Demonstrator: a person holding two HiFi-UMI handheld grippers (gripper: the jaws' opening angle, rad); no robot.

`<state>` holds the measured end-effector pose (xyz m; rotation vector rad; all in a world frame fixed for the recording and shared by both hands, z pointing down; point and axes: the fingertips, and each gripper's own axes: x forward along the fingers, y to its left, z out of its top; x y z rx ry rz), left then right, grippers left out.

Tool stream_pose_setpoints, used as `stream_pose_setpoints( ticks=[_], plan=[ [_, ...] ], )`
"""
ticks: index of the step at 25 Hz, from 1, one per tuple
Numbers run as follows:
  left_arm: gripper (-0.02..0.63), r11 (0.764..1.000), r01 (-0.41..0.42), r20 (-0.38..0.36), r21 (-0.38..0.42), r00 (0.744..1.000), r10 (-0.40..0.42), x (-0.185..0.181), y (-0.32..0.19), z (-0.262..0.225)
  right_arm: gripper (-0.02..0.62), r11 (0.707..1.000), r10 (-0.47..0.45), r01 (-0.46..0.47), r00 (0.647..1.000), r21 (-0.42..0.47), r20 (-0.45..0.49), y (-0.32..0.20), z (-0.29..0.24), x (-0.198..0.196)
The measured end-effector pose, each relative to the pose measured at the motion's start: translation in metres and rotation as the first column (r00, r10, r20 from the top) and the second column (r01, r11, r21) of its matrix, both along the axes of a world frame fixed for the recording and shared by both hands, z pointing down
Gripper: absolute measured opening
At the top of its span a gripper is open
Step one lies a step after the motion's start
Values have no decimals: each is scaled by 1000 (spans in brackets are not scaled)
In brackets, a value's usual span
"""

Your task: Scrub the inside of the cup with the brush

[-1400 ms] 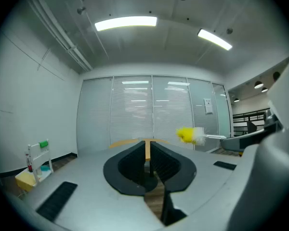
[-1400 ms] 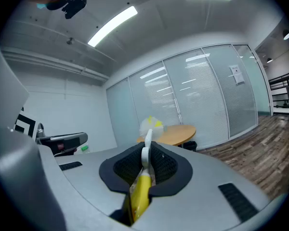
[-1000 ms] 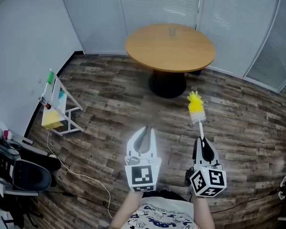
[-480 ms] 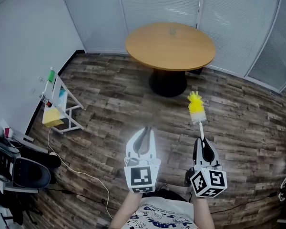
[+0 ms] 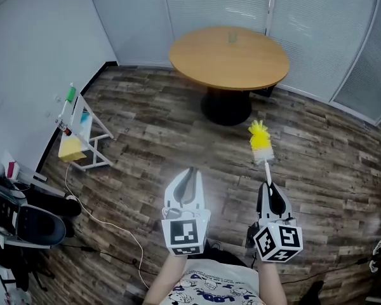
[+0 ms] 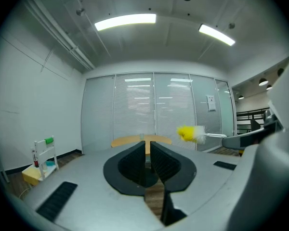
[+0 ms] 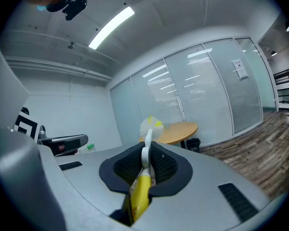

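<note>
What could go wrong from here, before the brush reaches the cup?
1. The cup stands free on the table, and the left hand-held gripper is shut and empty: the brush may knock it over.
2. The right hand-held gripper grips the brush far from its head, so it may swivel when pressed.

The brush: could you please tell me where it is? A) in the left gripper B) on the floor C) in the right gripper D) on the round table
C: the right gripper is shut on the handle of the brush, whose yellow head sticks out ahead of the jaws.
</note>
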<state>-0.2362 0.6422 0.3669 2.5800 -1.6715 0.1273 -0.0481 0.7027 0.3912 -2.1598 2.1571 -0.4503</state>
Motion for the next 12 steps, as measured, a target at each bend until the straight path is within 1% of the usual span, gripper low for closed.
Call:
stream_pose_setpoints(
  ticks=[6, 12],
  plan=[
    [40, 1000, -22, 6, -6, 1000, 22, 8, -5, 4, 46, 1000, 3, -3, 1000, -15, 3, -5, 6, 1],
    [40, 999, -42, -2, -15, 999, 42, 20, -27, 11, 46, 999, 22, -22, 1000, -33, 1, -22, 14, 12]
  ],
)
